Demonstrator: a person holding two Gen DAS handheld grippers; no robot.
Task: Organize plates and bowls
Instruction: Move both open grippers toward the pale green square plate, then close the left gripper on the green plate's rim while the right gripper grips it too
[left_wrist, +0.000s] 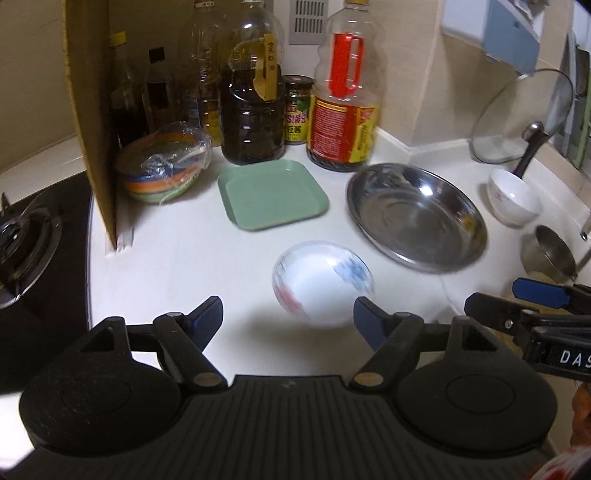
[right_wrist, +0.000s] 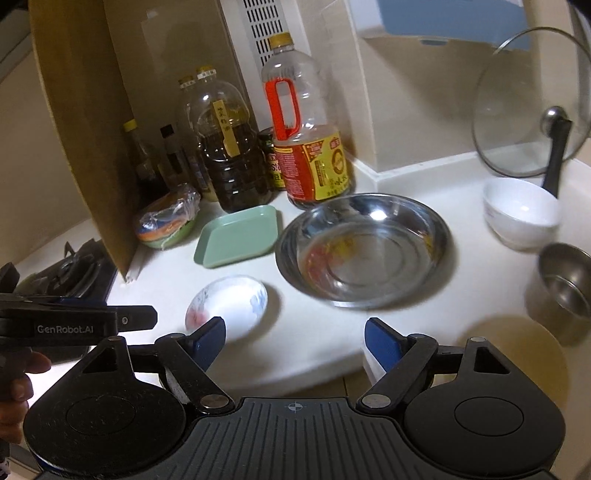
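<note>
Both grippers, left (left_wrist: 288, 314) and right (right_wrist: 294, 341), are held wide open, empty. Small painted bowl (left_wrist: 322, 282) sits near counter (left_wrist: 177, 266) front edge; steel plate (left_wrist: 415, 216), green tray (left_wrist: 272, 194) behind.

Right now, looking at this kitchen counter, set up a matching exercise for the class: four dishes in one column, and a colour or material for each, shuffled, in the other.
Dishes:
1. square plate
2. wide shallow pan
3. small painted bowl
4. stack of wrapped bowls

Descriptions:
A. shiny steel
B. white with red and blue marks
C. plain green
D. orange, blue and green layers under clear plastic

Pairs: 1-C, 2-A, 3-B, 4-D
</note>
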